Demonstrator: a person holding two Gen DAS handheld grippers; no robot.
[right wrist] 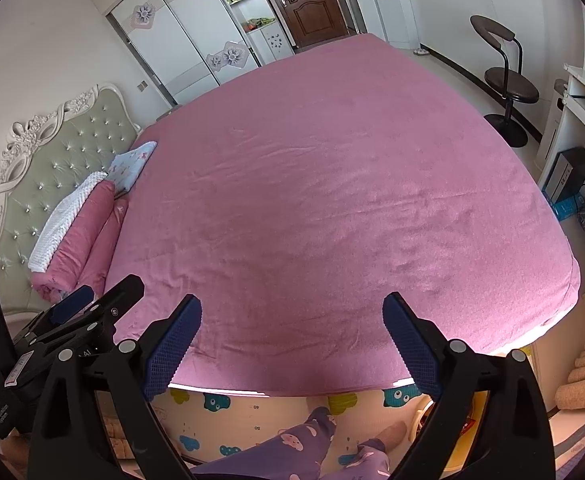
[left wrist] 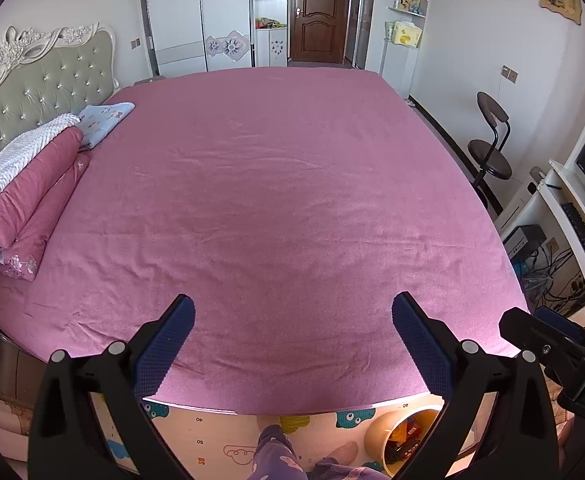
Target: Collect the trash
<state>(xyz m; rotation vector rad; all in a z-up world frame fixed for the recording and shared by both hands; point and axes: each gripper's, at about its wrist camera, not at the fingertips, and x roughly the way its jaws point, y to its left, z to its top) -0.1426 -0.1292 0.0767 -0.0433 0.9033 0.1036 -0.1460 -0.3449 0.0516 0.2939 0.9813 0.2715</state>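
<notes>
My left gripper (left wrist: 292, 344) is open and empty, held over the near edge of a bed with a pink sheet (left wrist: 276, 184). My right gripper (right wrist: 292, 344) is open and empty too, over the same edge; it also shows at the right of the left wrist view (left wrist: 548, 340). The left gripper shows at the left of the right wrist view (right wrist: 88, 312). A round cream bin (left wrist: 404, 436) with colourful wrappers inside stands on the floor mat below the bed edge. No loose trash shows on the sheet.
Folded pink and white quilts (left wrist: 24, 188) and a blue pillow (left wrist: 104, 120) lie by the padded headboard (left wrist: 36, 80). A stool (left wrist: 490, 148) and a computer desk (left wrist: 572, 216) with cables stand at the right. The person's legs (right wrist: 312, 444) are on a cartoon mat.
</notes>
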